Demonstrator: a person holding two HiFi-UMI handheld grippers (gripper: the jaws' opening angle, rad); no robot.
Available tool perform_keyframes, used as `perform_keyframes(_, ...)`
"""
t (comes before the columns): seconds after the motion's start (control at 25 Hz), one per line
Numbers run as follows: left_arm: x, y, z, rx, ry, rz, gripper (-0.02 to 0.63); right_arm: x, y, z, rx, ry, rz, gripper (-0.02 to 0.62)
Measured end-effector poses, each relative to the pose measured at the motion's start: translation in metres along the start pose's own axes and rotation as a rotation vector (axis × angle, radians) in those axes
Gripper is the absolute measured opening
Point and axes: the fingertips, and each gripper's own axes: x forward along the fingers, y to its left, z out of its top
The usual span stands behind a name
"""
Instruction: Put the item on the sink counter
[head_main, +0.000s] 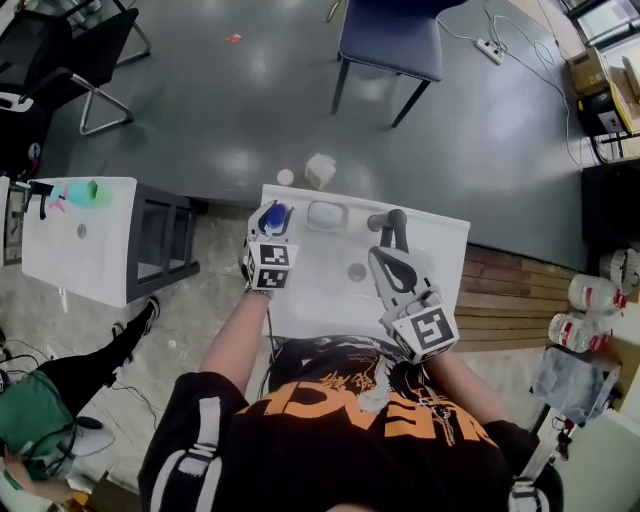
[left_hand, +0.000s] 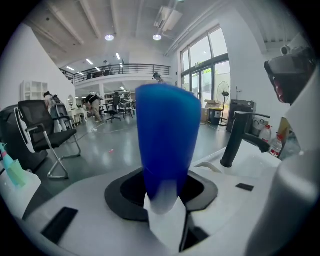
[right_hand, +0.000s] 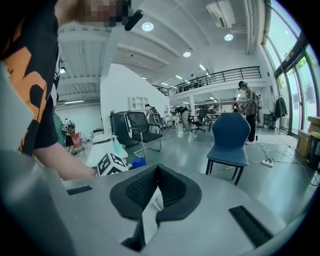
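While our left gripper (head_main: 268, 232) pinches the blue cup (left_hand: 167, 140) over the sink counter (head_main: 445, 245) at its left edge, right gripper (right_hand: 157, 172) pressed together and empty, we should lower it next.

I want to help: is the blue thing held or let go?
Held: the blue tapered plastic item sits clamped between the left hand-held gripper's jaws.

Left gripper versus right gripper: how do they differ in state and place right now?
The left gripper is closed on a blue plastic cup; the right gripper is shut with nothing between its jaws. The left gripper is at the far left corner of the white sink counter; the right gripper is further right, by the black faucet. Both point away from the person.
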Motion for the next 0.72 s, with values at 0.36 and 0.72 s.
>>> perform_keyframes(0.36,0.009,-0.003,-0.01,0.029,0.008,-0.019,0.167,0.007,0.002,0.005,-0.009,-0.016,0.002,0.014)
perform_keyframes(0.72,0.007,-0.002,-0.013,0.037,-0.008,-0.006,0.173,0.006,0.005,0.007,-0.016,-0.019,-0.002,0.014)
